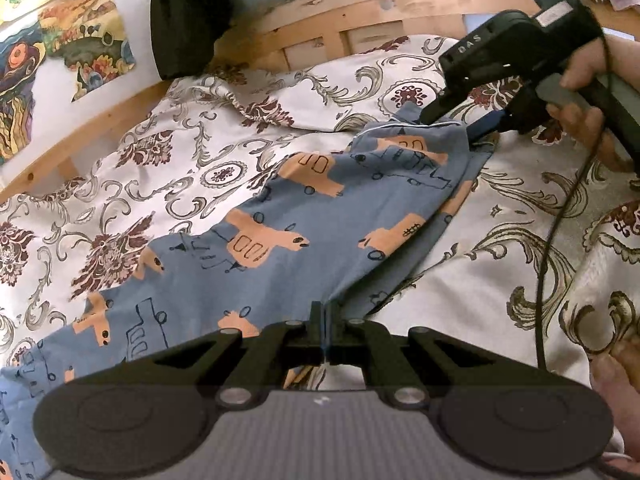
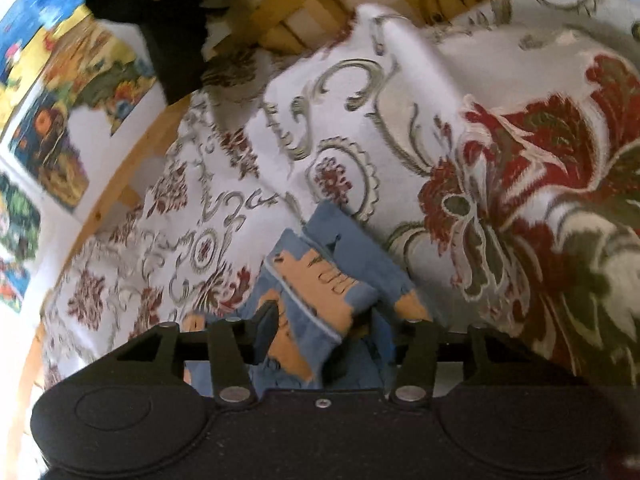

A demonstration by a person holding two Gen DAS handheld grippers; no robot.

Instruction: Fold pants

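Mid-fold, with left gripper (image 1: 323, 320) jaws closed on the blue printed pants (image 1: 280, 232) and right gripper (image 2: 316, 344) jaws clamping the hem, next calling for carrying both edges across the bed (image 1: 180, 152).

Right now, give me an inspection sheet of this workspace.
Surface: bedspread, white with floral print, rumpled.
Job's things: blue pants with orange print, spread out and partly lifted.
Clutter: dark garment hanging at the bed's head.
Grippers: left gripper shut on the pants' edge; right gripper shut on the far hem.
Cables: black cable trailing from the right gripper.
Surroundings: wooden bed frame, colourful wall pictures.
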